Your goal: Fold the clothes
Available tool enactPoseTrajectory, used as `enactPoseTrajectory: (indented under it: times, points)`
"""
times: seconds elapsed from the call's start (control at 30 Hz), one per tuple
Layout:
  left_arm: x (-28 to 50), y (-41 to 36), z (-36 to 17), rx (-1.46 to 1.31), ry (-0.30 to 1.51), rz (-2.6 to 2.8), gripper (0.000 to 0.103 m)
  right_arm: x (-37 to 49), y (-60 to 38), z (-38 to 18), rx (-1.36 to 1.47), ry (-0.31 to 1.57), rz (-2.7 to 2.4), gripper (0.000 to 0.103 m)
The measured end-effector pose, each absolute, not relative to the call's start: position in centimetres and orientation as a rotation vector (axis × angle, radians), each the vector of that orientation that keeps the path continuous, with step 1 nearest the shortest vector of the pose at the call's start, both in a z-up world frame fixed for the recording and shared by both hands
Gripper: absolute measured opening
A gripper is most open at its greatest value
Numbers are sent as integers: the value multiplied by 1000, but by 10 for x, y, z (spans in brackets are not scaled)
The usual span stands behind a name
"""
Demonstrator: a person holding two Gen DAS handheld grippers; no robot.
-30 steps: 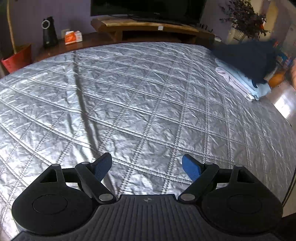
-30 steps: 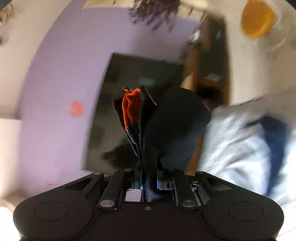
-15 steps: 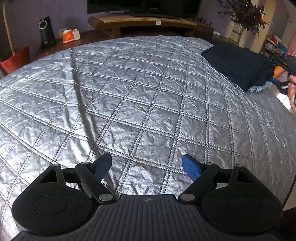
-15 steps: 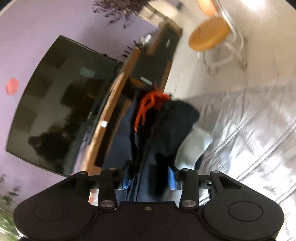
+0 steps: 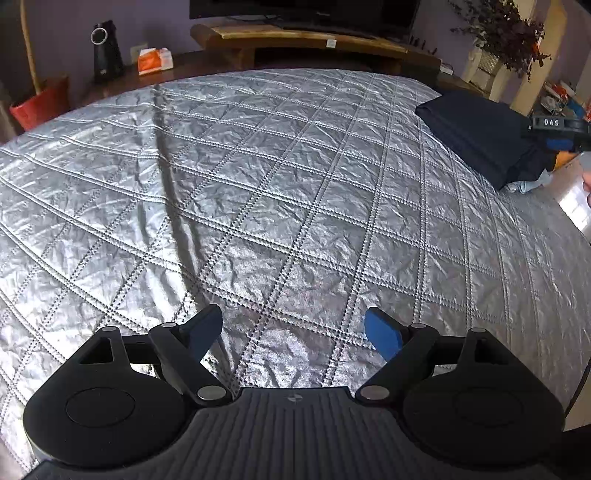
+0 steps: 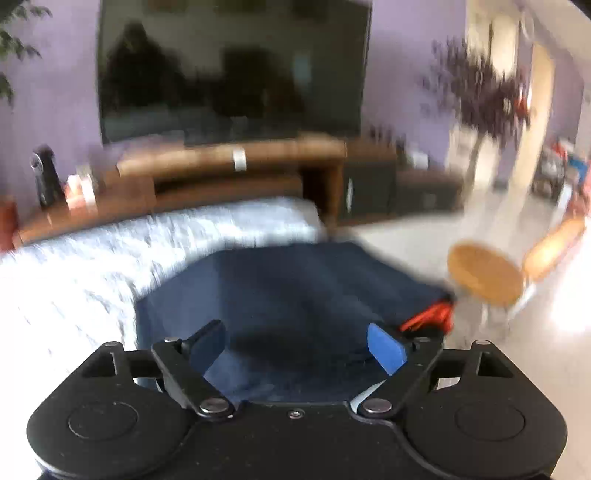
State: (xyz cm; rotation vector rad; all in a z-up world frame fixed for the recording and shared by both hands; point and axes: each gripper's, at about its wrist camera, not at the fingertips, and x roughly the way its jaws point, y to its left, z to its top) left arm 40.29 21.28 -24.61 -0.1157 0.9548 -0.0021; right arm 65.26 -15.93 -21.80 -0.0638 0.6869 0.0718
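Two grippers in play, both with jaws spread; left gripper (image 5: 293, 328) hangs over bare silver quilted bedspread (image 5: 258, 184), blue pads wide apart, nothing between them, nothing gripped; right gripper (image 6: 295, 343) has just been opening its jaws — pads now stand apart above the folded navy garment (image 6: 288, 288), not pressing on it, so the garment is let go; right wrist view is motion-blurred, fine detail unreadable.

Garment sits at the bedspread's far right corner, flat and folded, dark blue; in the left wrist view the same garment (image 5: 480, 136) lies on that corner with a bit of pale blue cloth (image 5: 532, 182) poking out beneath its near edge; orange-red fabric (image 6: 428, 317) shows at the garment's right edge, just beside the right gripper's right finger — whether lining or a separate piece, cannot tell.

Right gripper also shows at the right edge of the left wrist view (image 5: 557, 133), just past the garment's right end, with part of a hand (image 5: 586, 184) below it.

Beyond the bedspread's far edge: wooden TV bench (image 5: 314, 40) with dark TV (image 6: 229, 70) above; black speaker-like device (image 5: 105, 48) and orange tissue box (image 5: 155, 61) off the far left corner; red pot (image 5: 40, 103) further left; dried plant (image 5: 506, 33) off the far right corner; round wooden stool (image 6: 484, 273) on the floor right of the garment.
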Motion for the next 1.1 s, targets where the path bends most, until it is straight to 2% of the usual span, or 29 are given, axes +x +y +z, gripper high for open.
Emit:
enactPoseTrajectory:
  times: [0.17, 0.3, 0.33, 0.4, 0.5, 0.63, 0.87, 1.1]
  points:
    - [402, 216, -243, -151, 968, 8, 89, 638, -160, -215, -82, 732, 49, 85]
    - [400, 222, -236, -176, 958, 27, 90, 595, -134, -197, -93, 739, 93, 85]
    - [399, 223, -234, -185, 956, 32, 90, 585, -124, -194, -93, 747, 130, 86]
    - [397, 228, -231, -212, 953, 39, 91, 562, -103, -190, -96, 759, 196, 96]
    - [393, 234, -228, -245, 960, 53, 92, 524, -68, -192, -56, 786, 273, 102]
    - [388, 243, -224, -260, 975, 74, 96, 481, -24, -211, 6, 839, 338, 102]
    - [382, 261, -222, -300, 1018, 107, 97, 440, 18, -241, -94, 883, 354, 102]
    - [377, 232, -208, -179, 1015, 28, 97, 432, 8, -225, -3, 891, 264, 102]
